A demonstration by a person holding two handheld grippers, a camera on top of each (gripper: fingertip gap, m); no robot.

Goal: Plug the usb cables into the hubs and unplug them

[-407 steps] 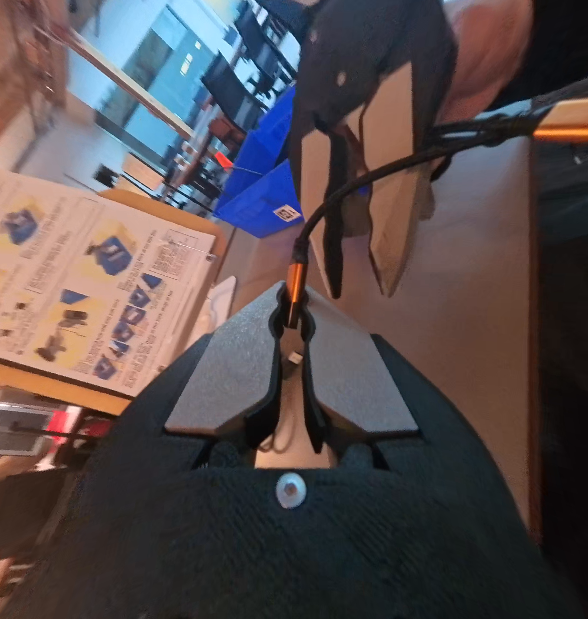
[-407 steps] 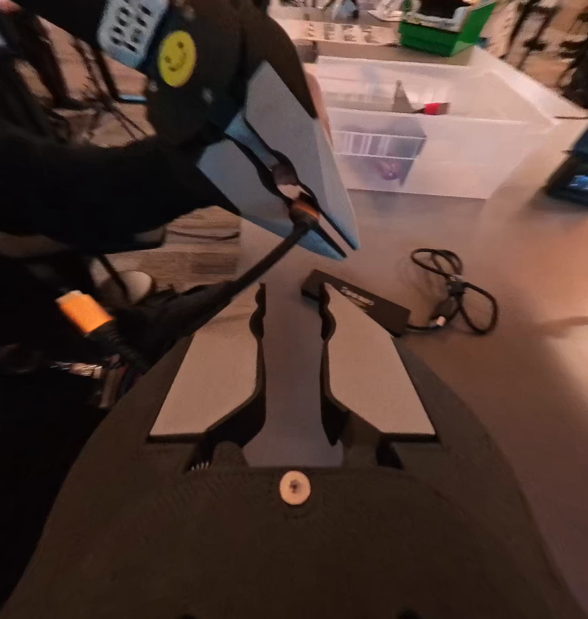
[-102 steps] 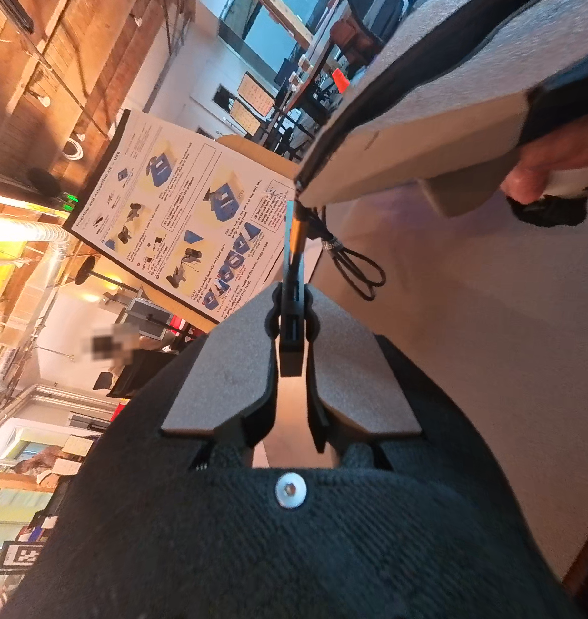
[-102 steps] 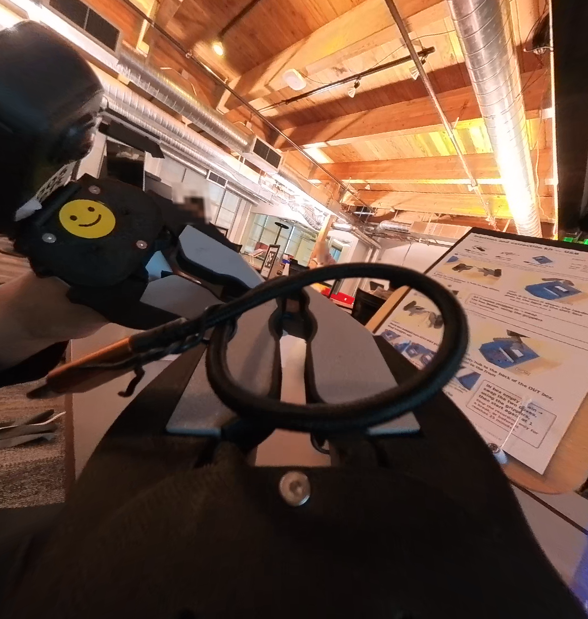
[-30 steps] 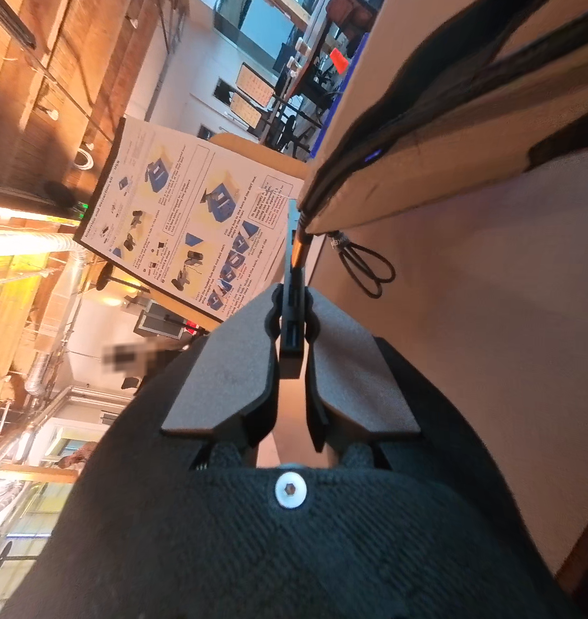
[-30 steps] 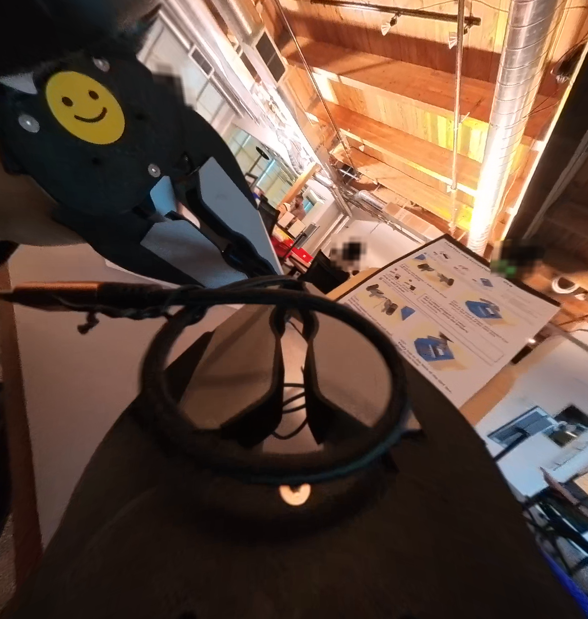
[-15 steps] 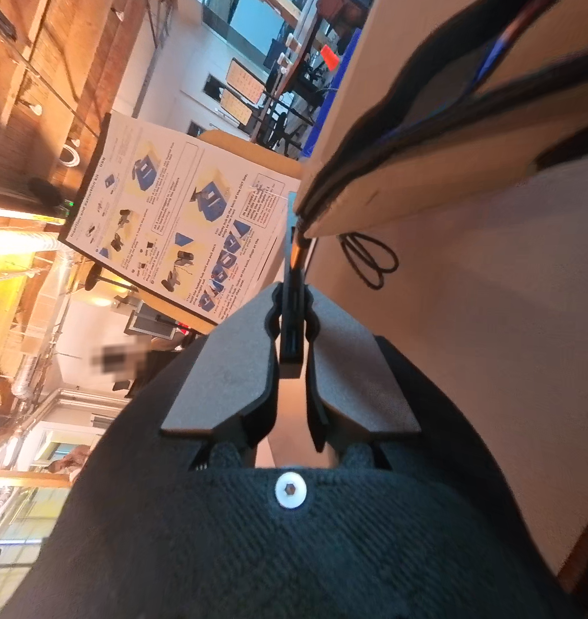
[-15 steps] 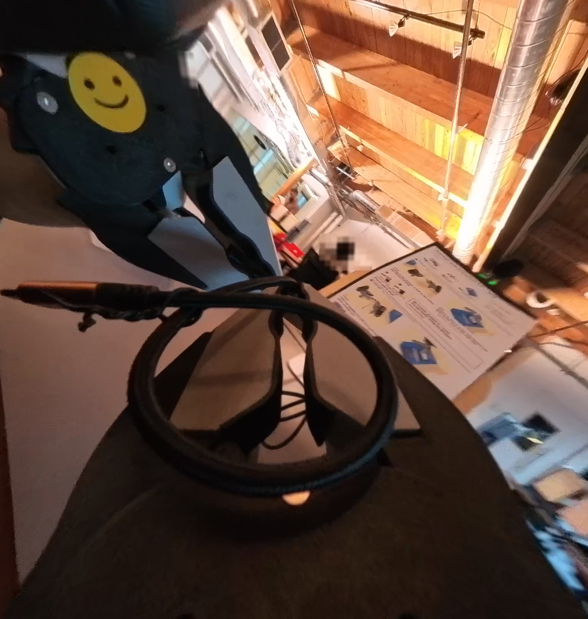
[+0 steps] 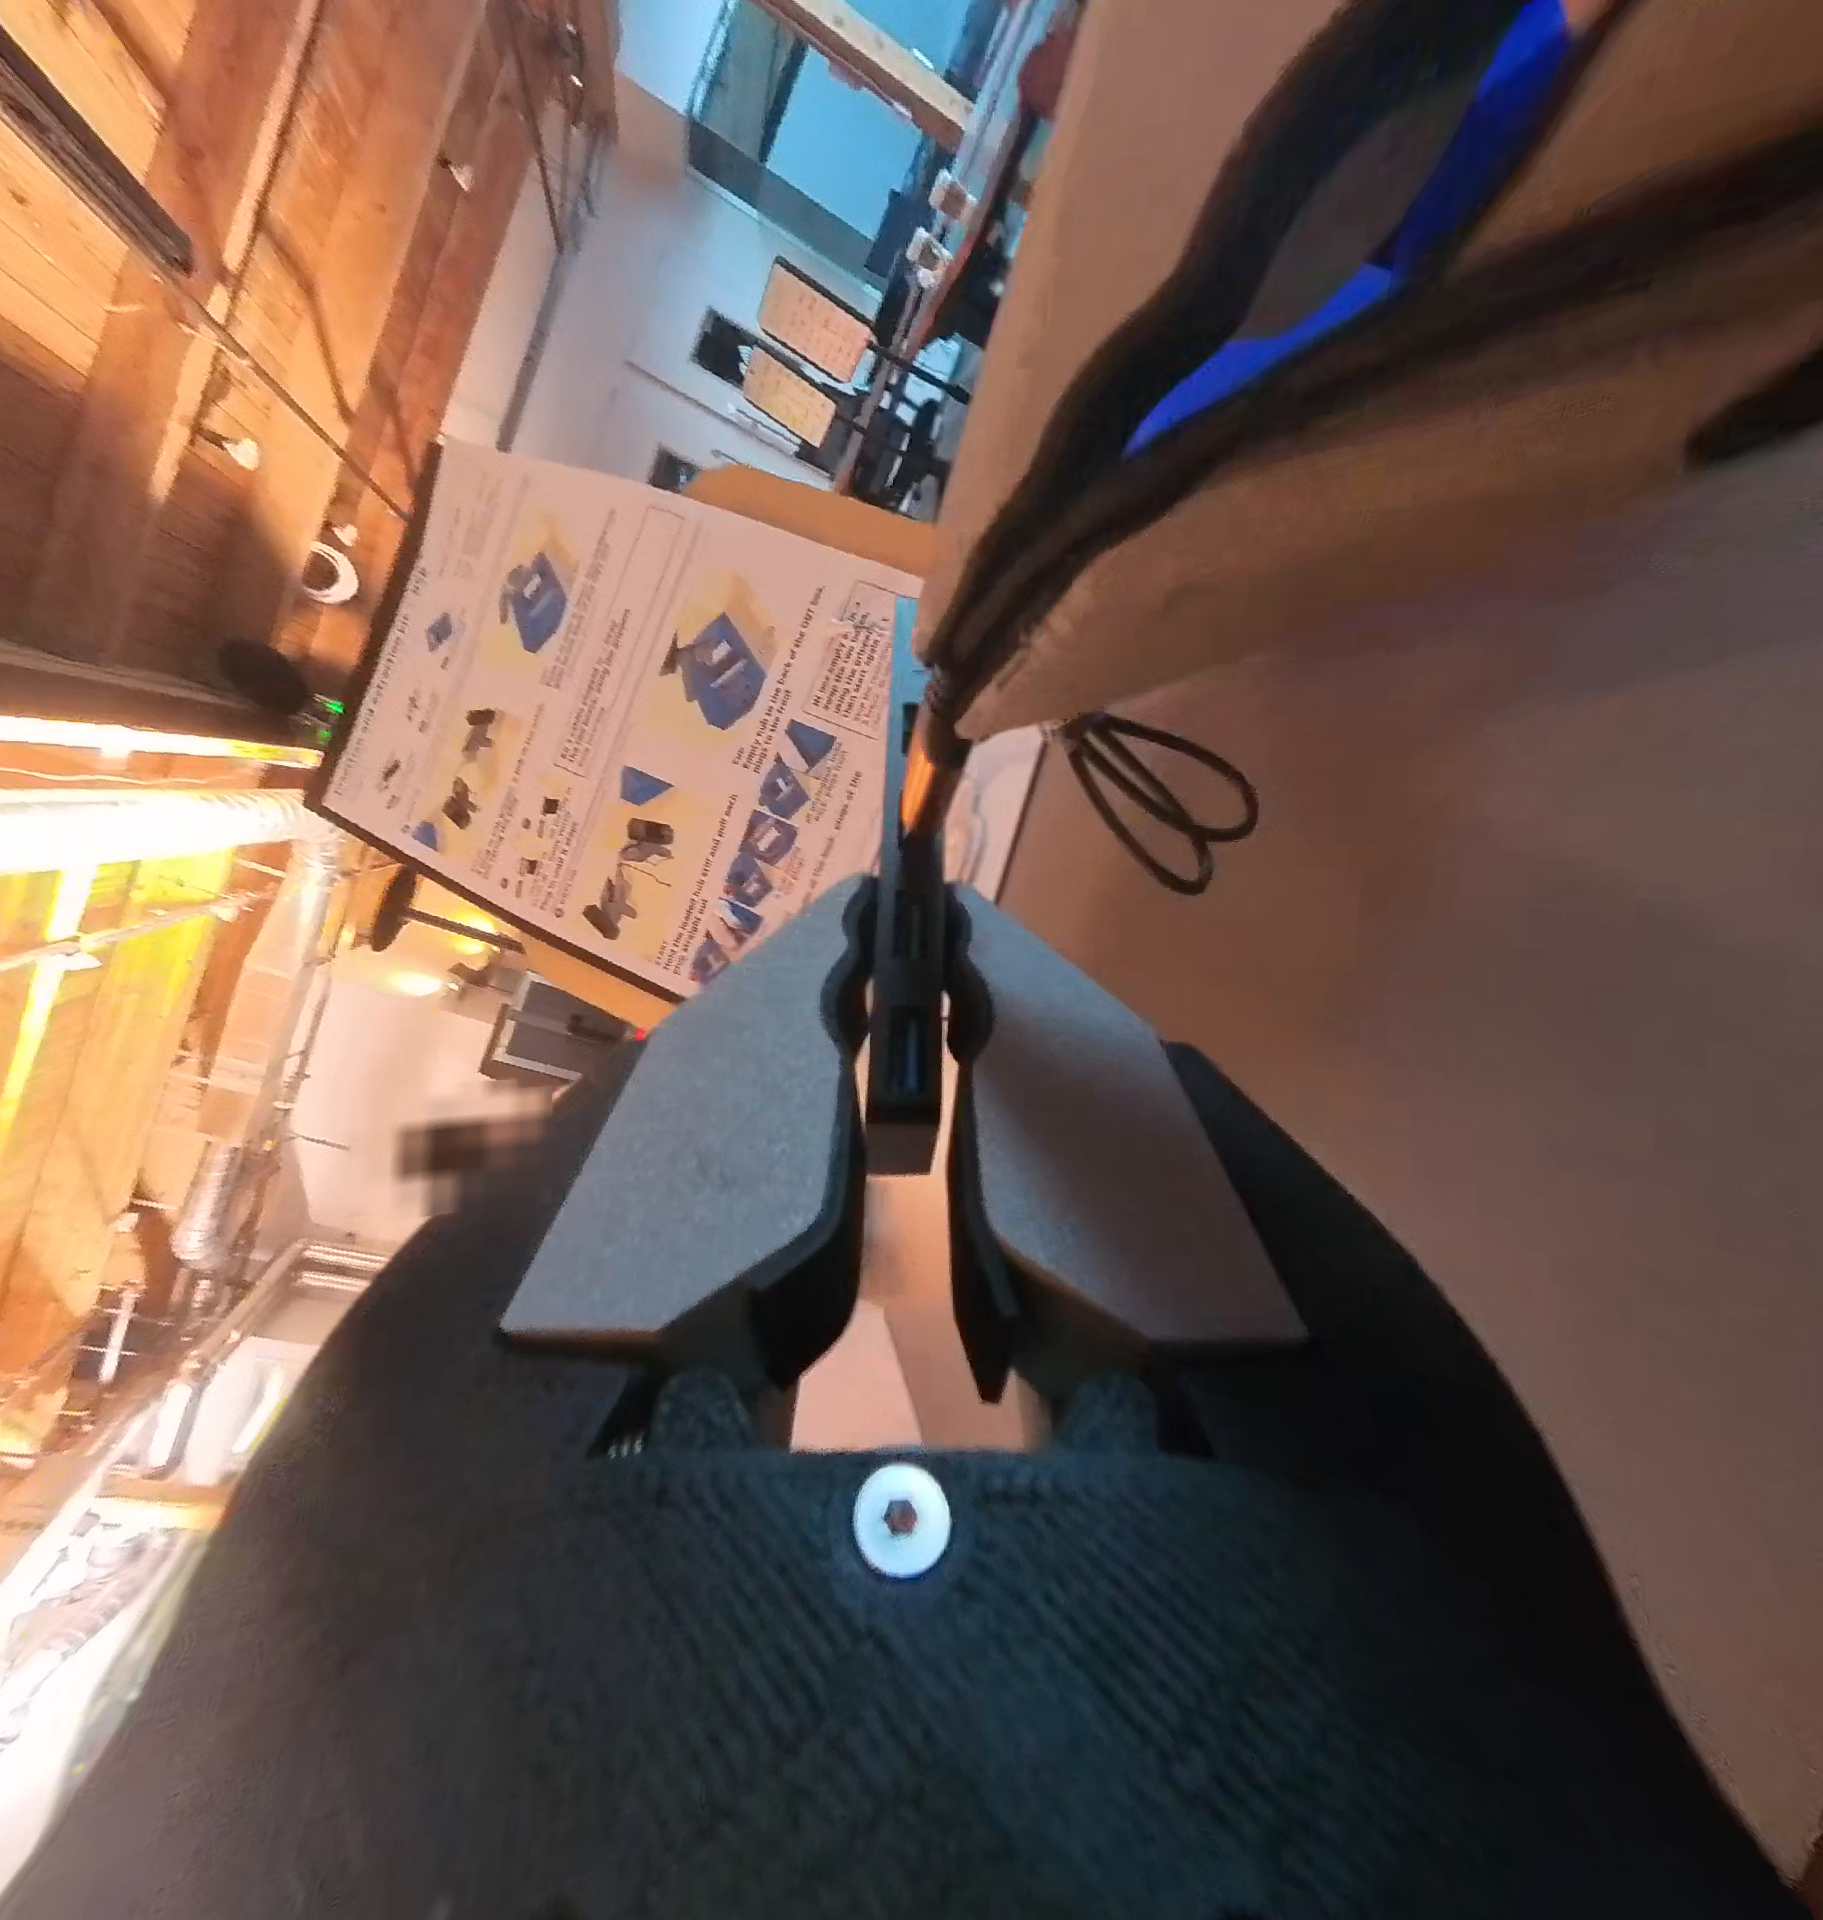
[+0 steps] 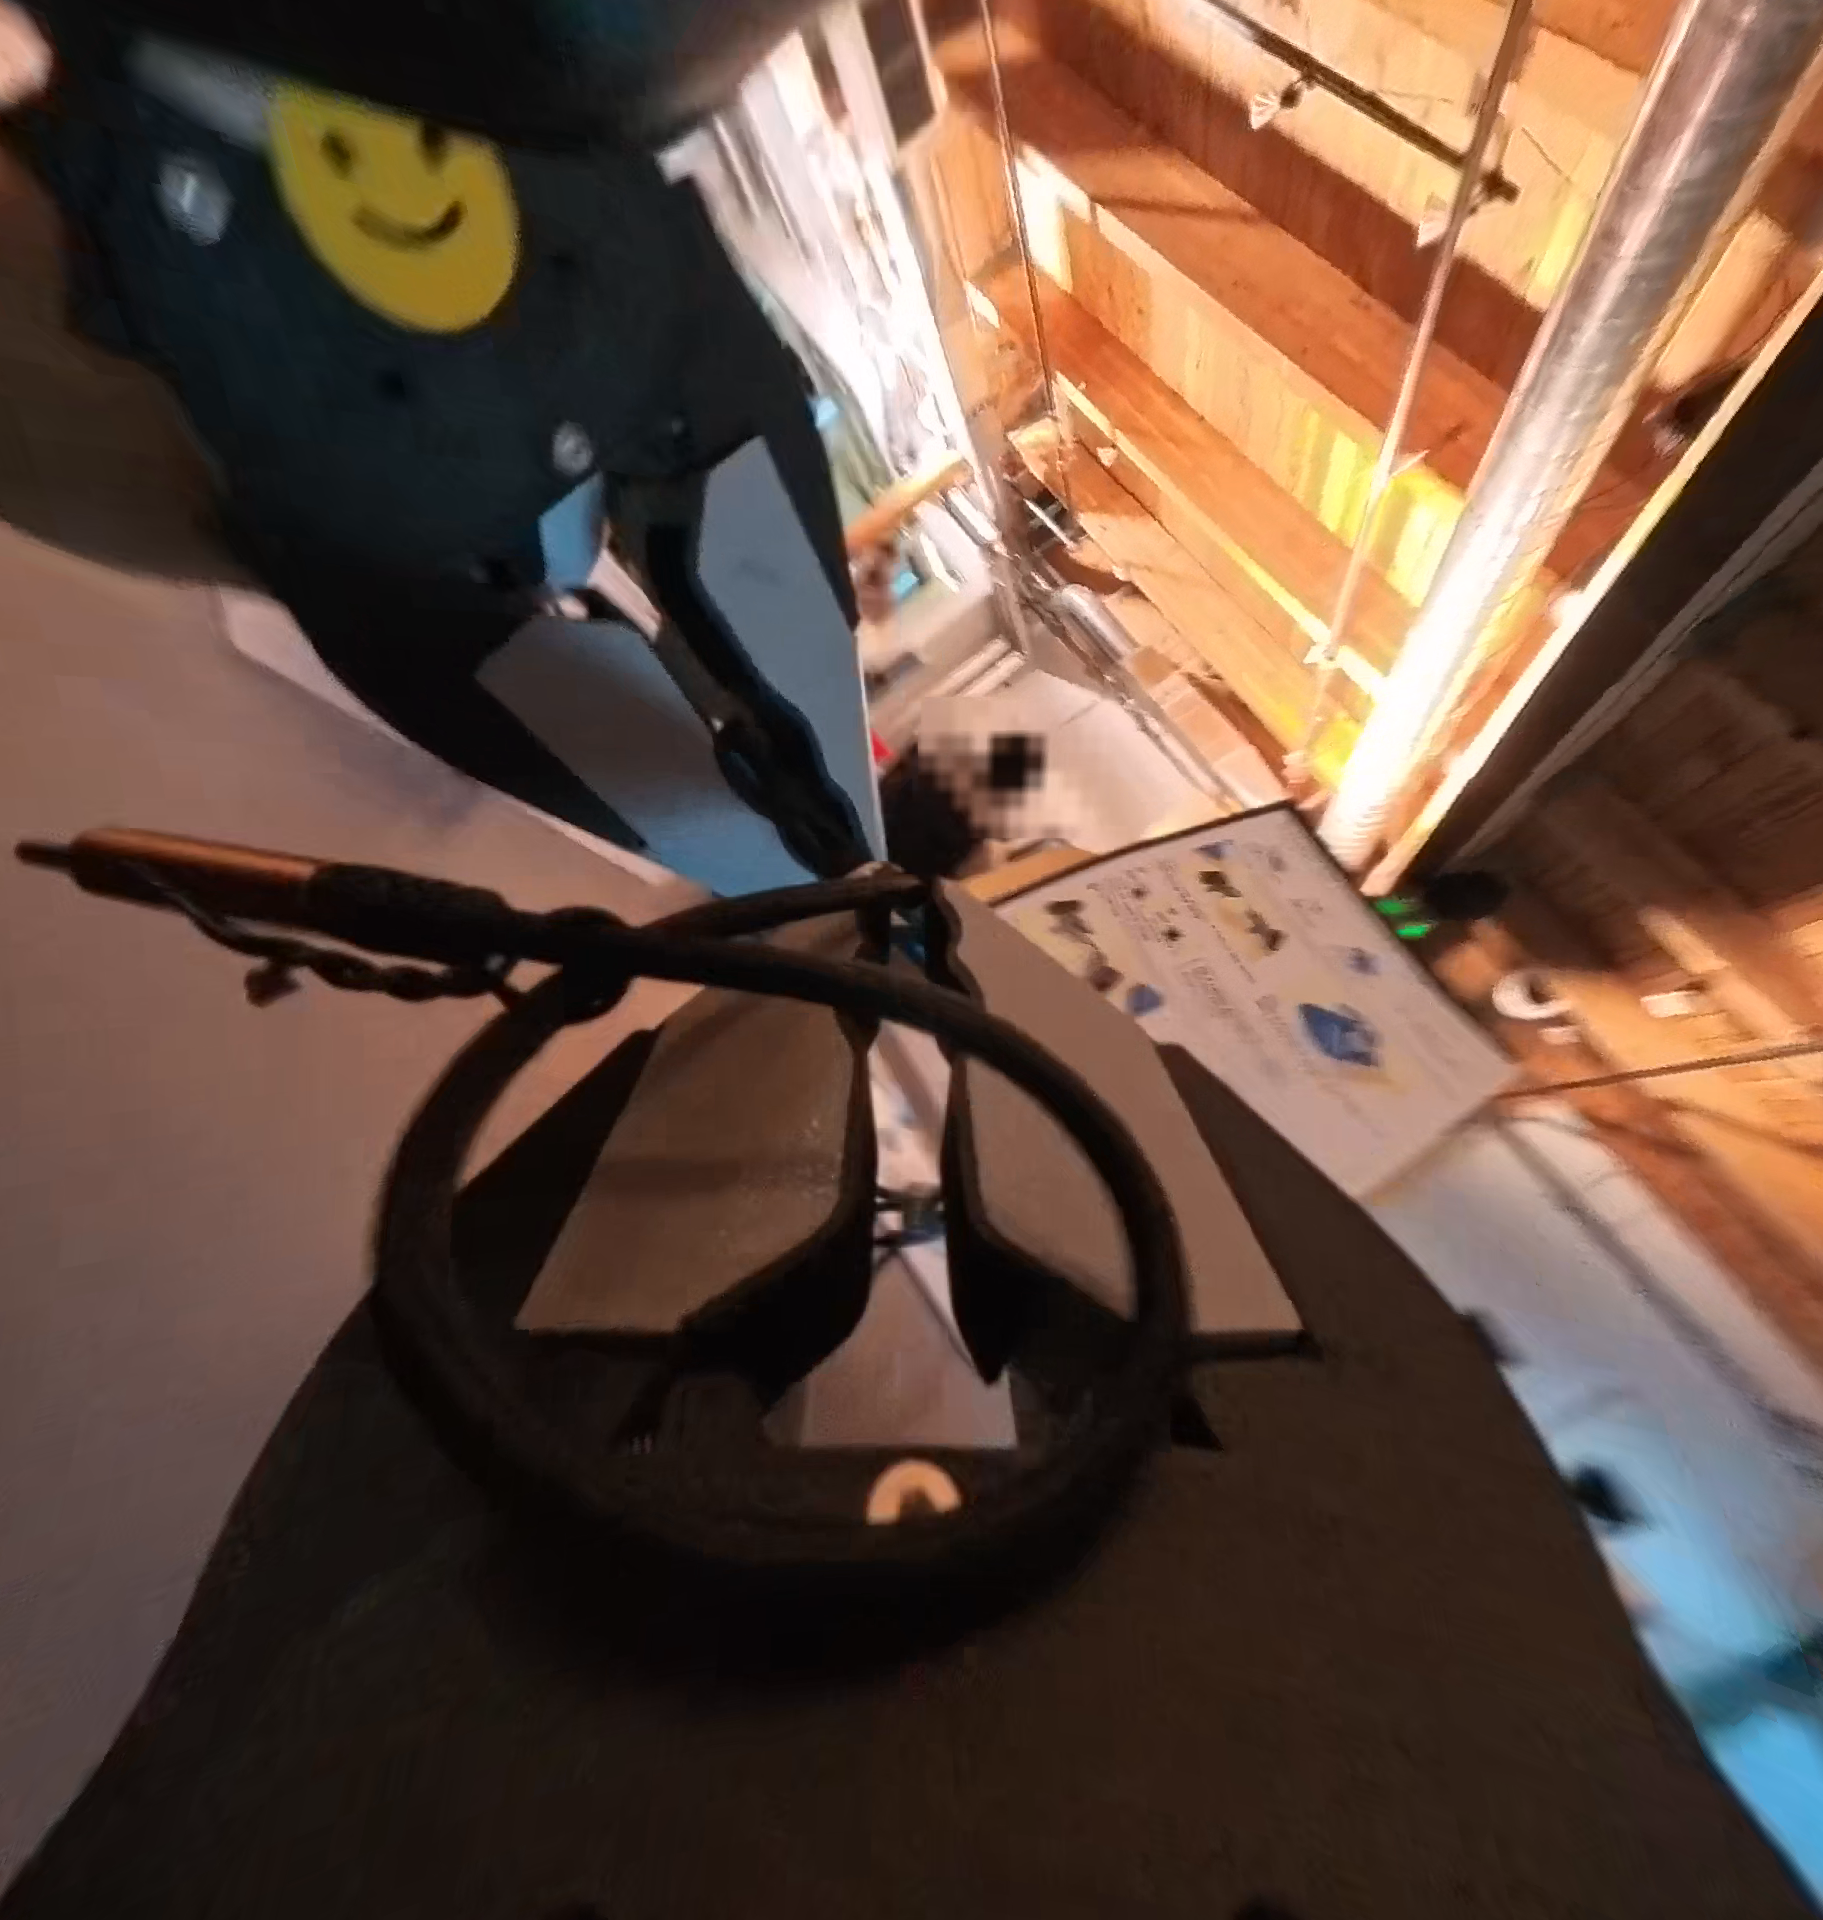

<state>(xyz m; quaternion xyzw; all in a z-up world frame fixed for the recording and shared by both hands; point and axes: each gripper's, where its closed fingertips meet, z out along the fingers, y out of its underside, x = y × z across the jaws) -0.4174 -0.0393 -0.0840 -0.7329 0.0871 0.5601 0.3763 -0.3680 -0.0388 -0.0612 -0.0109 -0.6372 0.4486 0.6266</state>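
In the left wrist view, the left gripper (image 9: 905, 935) has its jaws pinched on a slim black USB hub (image 9: 899, 1023), held edge-on between the fingertips so that one blue-lined port faces the camera. An orange-collared USB plug (image 9: 926, 781) meets the hub's far end, where the tip of the right gripper (image 9: 1000, 665) reaches in from the upper right, large and blurred. Beyond it a loose coil of black cable (image 9: 1167, 805) lies on the tan tabletop (image 9: 1509, 935), well apart from the hub. A printed instruction poster (image 9: 616, 769) stands on a board behind the fingers. In the right wrist view, the right gripper (image 10: 902, 925) has its jaws drawn close together at the tips, nipping the black USB cable (image 10: 782, 971) near its plug end; the picture is blurred there, so the plug itself cannot be made out. The cable curls in a full loop (image 10: 450, 1309) over the gripper's fingers, and its free end, a bronze-coloured connector (image 10: 190, 868), sticks out to the left. The left gripper (image 10: 782, 769), with a yellow smiley sticker (image 10: 398, 218) on its body, comes down from the upper left and meets the right gripper's tips. The poster (image 10: 1250, 997) shows to the right, under a timber ceiling.
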